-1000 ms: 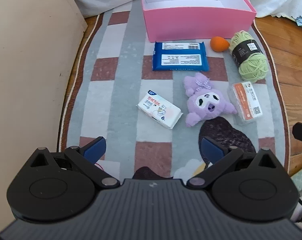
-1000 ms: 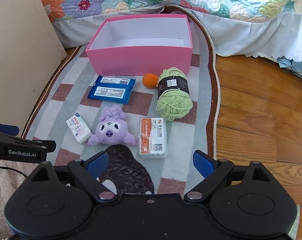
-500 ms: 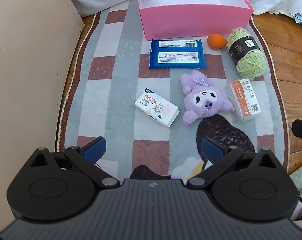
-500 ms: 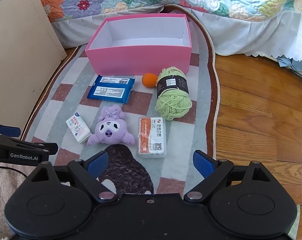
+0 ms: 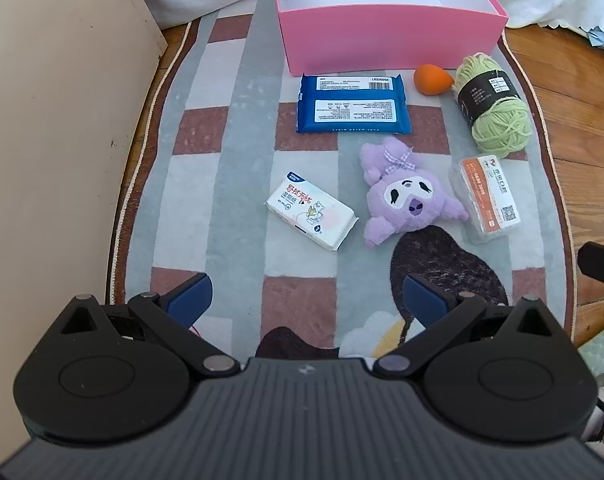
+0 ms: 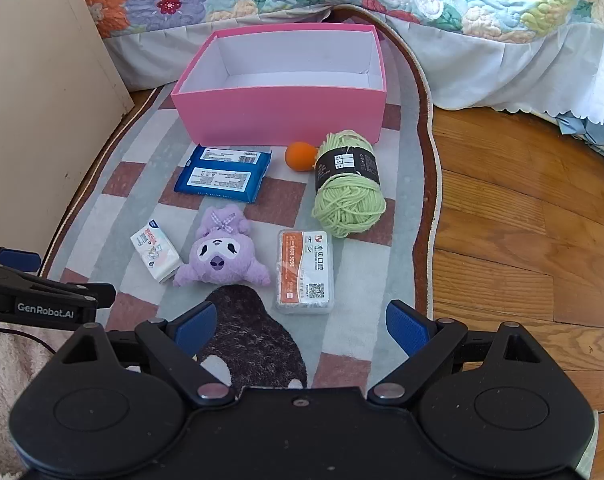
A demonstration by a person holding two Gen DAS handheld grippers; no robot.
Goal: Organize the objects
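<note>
Pink box (image 6: 277, 114) sits empty on rug (image 5: 237, 92); plush toy (image 5: 410, 196) lies before it. Left tool (image 5: 308, 300) and right tool (image 6: 297, 326): both spread wide, holding nothing.

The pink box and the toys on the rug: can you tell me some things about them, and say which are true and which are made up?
1. The pink box has nothing in it. True.
2. The purple plush toy lies inside the box. False: it lies on the rug.
3. The green yarn wears a black band. True.
4. The right gripper holds the orange ball. False: it is open and the ball lies by the box.
5. The left gripper is open. True.
</note>
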